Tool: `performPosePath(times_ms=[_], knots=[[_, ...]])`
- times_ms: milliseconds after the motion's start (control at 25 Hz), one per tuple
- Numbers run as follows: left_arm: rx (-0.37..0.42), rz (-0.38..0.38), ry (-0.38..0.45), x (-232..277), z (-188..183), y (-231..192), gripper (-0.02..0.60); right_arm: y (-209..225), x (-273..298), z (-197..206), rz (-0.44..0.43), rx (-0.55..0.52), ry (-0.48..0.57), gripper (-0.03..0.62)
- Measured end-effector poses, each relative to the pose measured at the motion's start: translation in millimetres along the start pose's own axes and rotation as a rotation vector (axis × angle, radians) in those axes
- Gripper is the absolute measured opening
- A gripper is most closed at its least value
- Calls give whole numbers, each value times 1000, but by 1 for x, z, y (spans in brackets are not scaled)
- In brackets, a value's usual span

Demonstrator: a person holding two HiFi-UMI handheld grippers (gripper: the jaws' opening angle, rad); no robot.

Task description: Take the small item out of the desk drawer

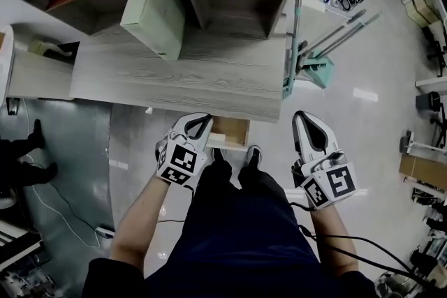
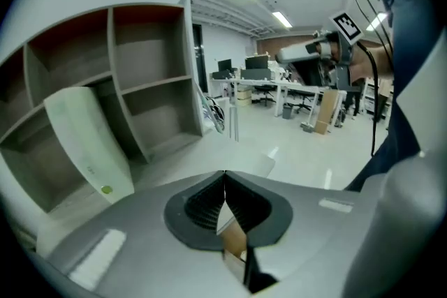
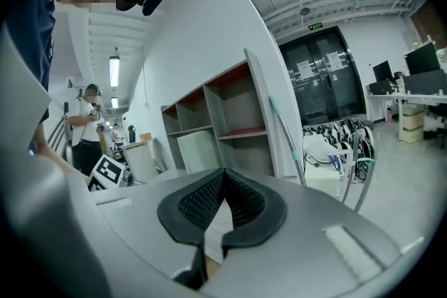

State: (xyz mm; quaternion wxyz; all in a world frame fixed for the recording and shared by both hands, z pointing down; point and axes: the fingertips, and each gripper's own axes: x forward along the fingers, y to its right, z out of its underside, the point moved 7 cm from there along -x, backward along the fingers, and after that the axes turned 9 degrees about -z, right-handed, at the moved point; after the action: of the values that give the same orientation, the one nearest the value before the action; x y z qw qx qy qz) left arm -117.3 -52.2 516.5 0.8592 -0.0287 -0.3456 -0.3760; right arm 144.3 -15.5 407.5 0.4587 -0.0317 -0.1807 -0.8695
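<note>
Drawer: the pale wooden desk drawer stands pulled out from under the front edge of the grey wood-grain desk.
Small item: not visible; the head view shows only bare tan board inside the drawer, so the small item probably lies deeper in.
Left gripper: the white two-jaw left gripper sits at the drawer's left edge, jaws pressed together on nothing.
Right gripper: the white right gripper sits well apart to the drawer's right, jaws also together and empty.
Key relation: the drawer's mouth lies just right of the left gripper's tips, so the left hand is nearer. Its jaws would need to spread before reaching in.
</note>
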Motion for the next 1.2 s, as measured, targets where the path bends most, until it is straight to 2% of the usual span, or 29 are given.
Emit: performPosePath(times_ms=[200, 280, 360, 440, 640, 800, 1000, 1200], knots=[[280, 281, -151, 38, 43, 41, 6, -3, -4, 17, 70, 31, -4, 5], [383, 378, -219, 51, 63, 57, 34, -2, -7, 21, 95, 44, -5, 5], [445, 453, -278, 63, 82, 69, 82, 0, -11, 25, 120, 54, -7, 5], [468, 506, -323, 76, 99, 78, 98, 1, -15, 29, 146, 63, -10, 5], [483, 583, -444, 109, 137, 92, 124, 4, -21, 35, 197, 85, -22, 5], [566, 641, -538, 126, 165, 101, 144, 3, -26, 41, 225, 99, -27, 5], [658, 671, -607, 144, 191, 112, 146, 0, -35, 50, 268, 130, -33, 5], [690, 698, -686, 159, 208, 117, 144, 0, -49, 58, 316, 188, -6, 5]])
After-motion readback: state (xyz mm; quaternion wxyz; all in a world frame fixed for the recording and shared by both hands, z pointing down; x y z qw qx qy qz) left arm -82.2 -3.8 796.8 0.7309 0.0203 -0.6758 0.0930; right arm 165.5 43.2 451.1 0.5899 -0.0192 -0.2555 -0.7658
